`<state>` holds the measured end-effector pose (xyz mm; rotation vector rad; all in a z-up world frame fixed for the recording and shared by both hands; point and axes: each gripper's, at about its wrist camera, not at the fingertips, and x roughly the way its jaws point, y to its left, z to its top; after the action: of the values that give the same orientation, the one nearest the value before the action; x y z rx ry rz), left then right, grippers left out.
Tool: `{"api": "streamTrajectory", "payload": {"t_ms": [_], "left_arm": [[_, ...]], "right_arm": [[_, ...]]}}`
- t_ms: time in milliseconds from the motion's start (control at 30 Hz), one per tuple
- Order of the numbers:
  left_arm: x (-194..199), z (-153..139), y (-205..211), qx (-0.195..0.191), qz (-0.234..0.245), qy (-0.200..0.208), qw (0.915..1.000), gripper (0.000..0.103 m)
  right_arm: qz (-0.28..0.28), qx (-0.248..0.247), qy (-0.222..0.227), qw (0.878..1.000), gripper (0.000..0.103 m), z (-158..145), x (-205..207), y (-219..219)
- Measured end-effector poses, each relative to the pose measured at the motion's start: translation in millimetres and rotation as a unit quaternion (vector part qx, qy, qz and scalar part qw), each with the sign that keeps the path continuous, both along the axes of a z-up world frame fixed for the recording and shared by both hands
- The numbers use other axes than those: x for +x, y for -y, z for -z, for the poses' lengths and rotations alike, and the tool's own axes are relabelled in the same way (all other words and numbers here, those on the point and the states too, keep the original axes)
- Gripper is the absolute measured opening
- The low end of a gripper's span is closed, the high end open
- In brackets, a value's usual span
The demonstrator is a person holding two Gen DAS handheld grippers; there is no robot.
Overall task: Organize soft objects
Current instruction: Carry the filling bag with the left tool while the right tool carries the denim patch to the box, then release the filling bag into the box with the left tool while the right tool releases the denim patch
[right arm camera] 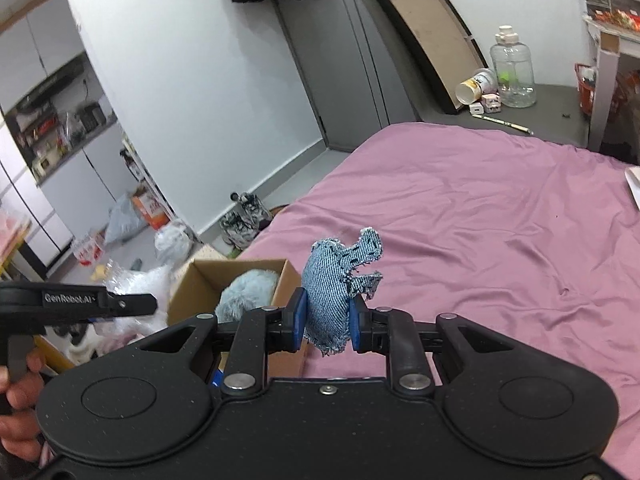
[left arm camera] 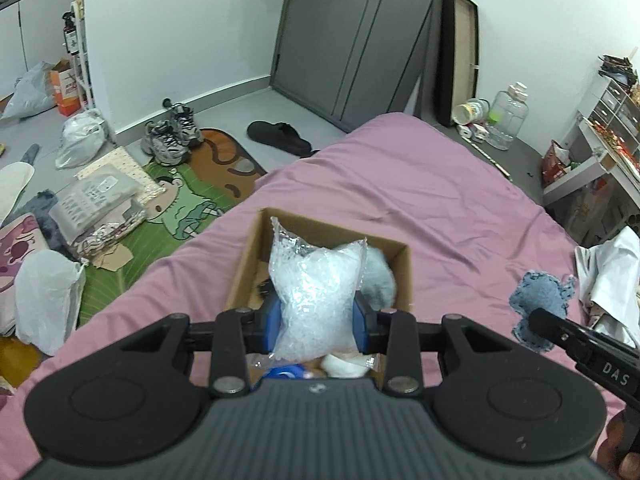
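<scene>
An open cardboard box [left arm camera: 404,276] sits on the pink bed [left arm camera: 440,200]. My left gripper [left arm camera: 318,322] is shut on a clear bubble-wrap bag [left arm camera: 316,284] and holds it over the box. A grey-blue fluffy toy [left arm camera: 380,276] lies inside the box, with a white soft item [left arm camera: 346,364] and a blue one at the near end. My right gripper [right arm camera: 328,320] is shut on a denim stuffed toy [right arm camera: 336,284] and holds it above the bed, right of the box [right arm camera: 240,270]. The denim toy also shows in the left wrist view [left arm camera: 540,304].
The floor left of the bed holds a cartoon mat [left arm camera: 188,200], sneakers [left arm camera: 172,136], a black slipper [left arm camera: 280,136], plastic bags and packets. White cloth [left arm camera: 612,276] lies at the bed's right edge. A clear jug [right arm camera: 514,68] and shelves stand beyond the bed.
</scene>
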<state>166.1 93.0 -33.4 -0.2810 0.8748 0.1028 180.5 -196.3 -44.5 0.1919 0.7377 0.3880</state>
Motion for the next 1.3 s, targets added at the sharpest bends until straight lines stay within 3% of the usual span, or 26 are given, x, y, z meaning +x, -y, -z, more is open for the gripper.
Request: {"api": "streamTrajectory", "payload": {"t_ms": [233, 467, 733, 1067, 1167, 1300], "left_arm": [[-7.3, 9.8, -28.0, 0.006, 0.002, -0.008, 0.9999, 0.035], [-14.4, 25.6, -51.1, -0.027, 0.001, -0.014, 0.9995, 0.035], [-16.9, 42.8, -63.3, -0.040, 0.009, -0.018, 0.9990, 0.035], [-11.7, 49.3, -59.8, -0.078, 0.062, 0.005, 0.9950, 0.035], [-12.0, 49.7, -56.2, -0.077, 0.079, 0.021, 0.9937, 0.040], [-16.4, 49.6, -60.2, -0.082, 0.083, 0.041, 0.9924, 0.062]], "right_arm": [[-0.018, -0.024, 0.000, 1.000, 0.022, -1.6, -9.0, -26.7], [-0.035, -0.057, -0.006, 0.998, 0.022, 6.0, -20.5, -54.4], [-0.068, -0.069, 0.001, 0.995, 0.022, 5.8, -33.4, -87.8], [-0.070, -0.077, -0.014, 0.995, 0.022, 14.2, -35.0, -114.9], [-0.066, -0.078, -0.012, 0.995, 0.022, 12.9, -34.9, -119.1], [-0.061, -0.081, -0.015, 0.995, 0.022, 14.2, -32.4, -123.1]]}}
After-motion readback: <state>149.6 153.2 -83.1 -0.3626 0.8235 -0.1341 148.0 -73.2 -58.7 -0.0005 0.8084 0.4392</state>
